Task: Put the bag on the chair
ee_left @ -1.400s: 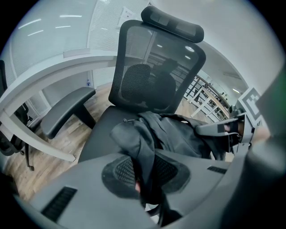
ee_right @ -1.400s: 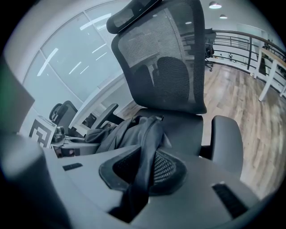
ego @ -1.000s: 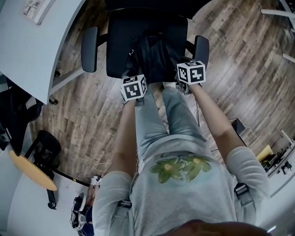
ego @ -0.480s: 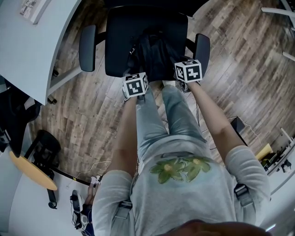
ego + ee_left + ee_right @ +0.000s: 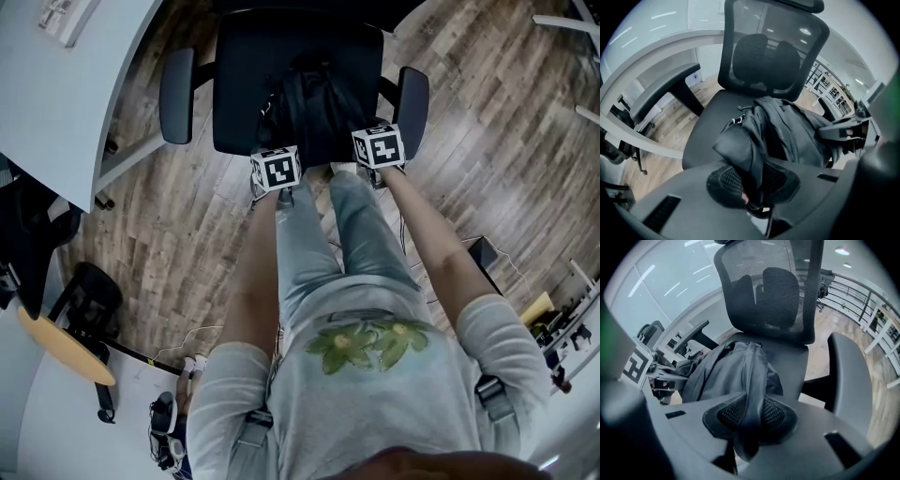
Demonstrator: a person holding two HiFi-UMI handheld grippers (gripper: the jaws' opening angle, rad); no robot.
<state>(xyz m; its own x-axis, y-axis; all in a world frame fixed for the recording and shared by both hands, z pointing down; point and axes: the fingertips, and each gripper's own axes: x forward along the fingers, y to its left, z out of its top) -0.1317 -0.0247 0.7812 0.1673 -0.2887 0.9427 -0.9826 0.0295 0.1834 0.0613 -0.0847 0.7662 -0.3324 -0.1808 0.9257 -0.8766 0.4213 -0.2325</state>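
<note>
A person bent over an office chair, holding a black bag on its seat with two tongs.
Both forearms reach steeply down, side by side. The left tongs clench a bag fold; the right tongs, jaws just easing apart, pinch a strap. The black bag sits between the armrests, with bare seat on its left.

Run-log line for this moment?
black fabric backpack lies on black office chair; left gripper shut on its fold; right gripper jaws just been opening, strap between them

Grey shirt with green flower print, pale jeans.
</note>
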